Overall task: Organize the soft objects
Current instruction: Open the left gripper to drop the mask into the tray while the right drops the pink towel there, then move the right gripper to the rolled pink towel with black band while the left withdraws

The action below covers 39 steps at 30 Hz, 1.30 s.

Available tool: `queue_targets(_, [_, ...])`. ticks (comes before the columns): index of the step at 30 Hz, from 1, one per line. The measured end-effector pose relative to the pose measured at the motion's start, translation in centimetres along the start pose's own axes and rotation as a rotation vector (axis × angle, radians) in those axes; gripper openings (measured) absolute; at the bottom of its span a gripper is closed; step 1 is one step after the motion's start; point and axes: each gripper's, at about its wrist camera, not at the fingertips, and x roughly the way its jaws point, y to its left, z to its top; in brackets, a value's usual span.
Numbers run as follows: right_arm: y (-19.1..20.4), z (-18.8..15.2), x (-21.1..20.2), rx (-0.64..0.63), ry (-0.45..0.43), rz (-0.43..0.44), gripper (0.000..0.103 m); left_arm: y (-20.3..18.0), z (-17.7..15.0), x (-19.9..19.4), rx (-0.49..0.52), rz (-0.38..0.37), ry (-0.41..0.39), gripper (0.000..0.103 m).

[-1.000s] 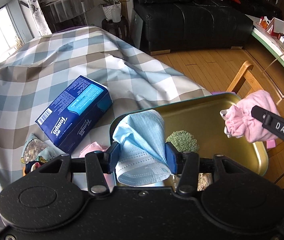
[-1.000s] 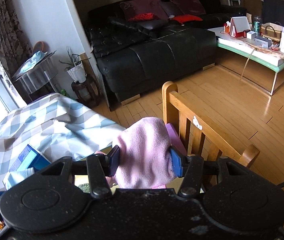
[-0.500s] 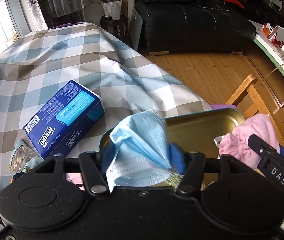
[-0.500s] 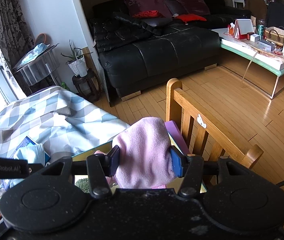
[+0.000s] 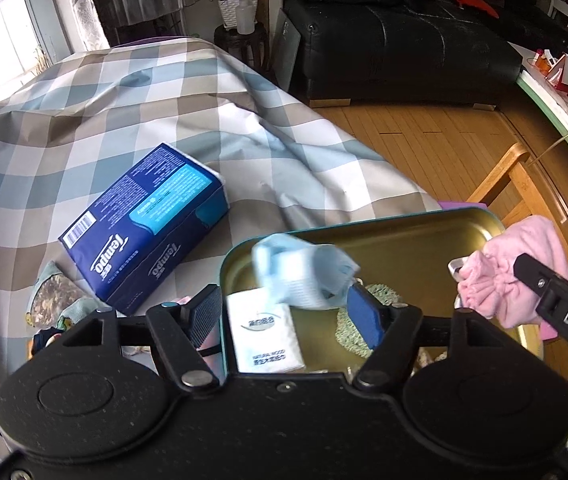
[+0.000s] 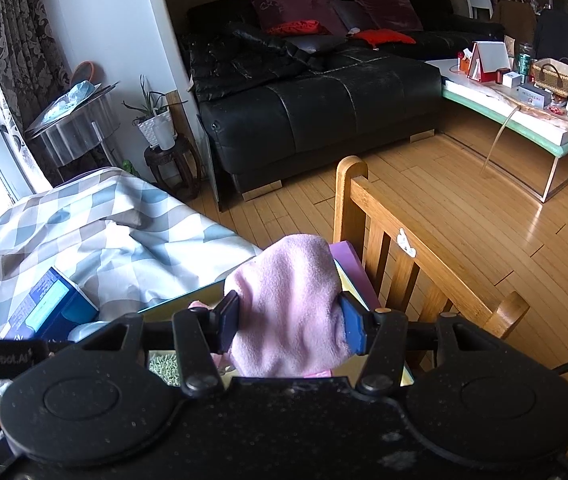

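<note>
Left black two-finger gripper [image 5: 284,312] spread wide, released; crumpled light-blue face mask [image 5: 302,276], blurred, over the gold metal tray [image 5: 412,236]. Right black gripper [image 6: 290,322] clenched on the pink fleece cloth [image 6: 288,304] above the tray's right end. Beyond, a blue tissue pack [image 5: 143,220] on the checked tablecloth [image 5: 123,100]
</note>
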Motion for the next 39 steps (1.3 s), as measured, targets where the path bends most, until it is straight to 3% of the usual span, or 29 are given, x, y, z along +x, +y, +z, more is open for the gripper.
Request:
queue_targets(20, [0.9,-0.4,-0.7,-0.056,-0.074,-0.031,0.061,5.0,-3.7,-1.2,-0.046,0.084,0.011,0.067])
queue_targets(33, [2.3,-1.0,-0.8,-0.137,-0.117,-0.066,0.074,13.5,-5.7,-3.1,-0.134,0.198,-0.004,0.071])
queue_targets(39, [3.7,-1.9,-1.4,-0.209,-0.157,-0.075,0.085,17.5,-5.9,-4.0,-0.168,0.246,-0.022,0.071])
